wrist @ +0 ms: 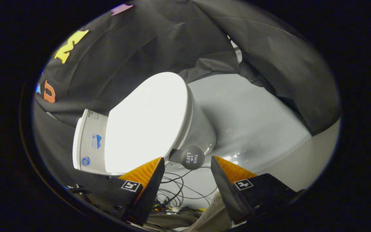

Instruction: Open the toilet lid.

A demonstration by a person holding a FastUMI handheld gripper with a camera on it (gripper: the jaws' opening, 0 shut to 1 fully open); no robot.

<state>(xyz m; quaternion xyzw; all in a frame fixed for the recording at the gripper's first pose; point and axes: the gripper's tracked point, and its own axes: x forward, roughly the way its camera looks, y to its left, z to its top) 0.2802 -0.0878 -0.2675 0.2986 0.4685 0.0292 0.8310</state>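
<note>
A white toilet stands ahead of the fingers, seen at a steep tilt. Its lid lies flat and closed on the bowl, glaring bright white. A dark round handle tab sticks out from the lid's edge, just beyond the fingertips and between them. The cistern sits behind the lid, carrying a few stickers. My gripper is open, its two orange-and-black fingers spread wide with nothing between them, a short way off the tab.
Grey floor spreads beside the bowl. A tangle of black cables lies on the floor under the fingers. Black cloth wall hangs close behind the toilet and drapes down on the far side.
</note>
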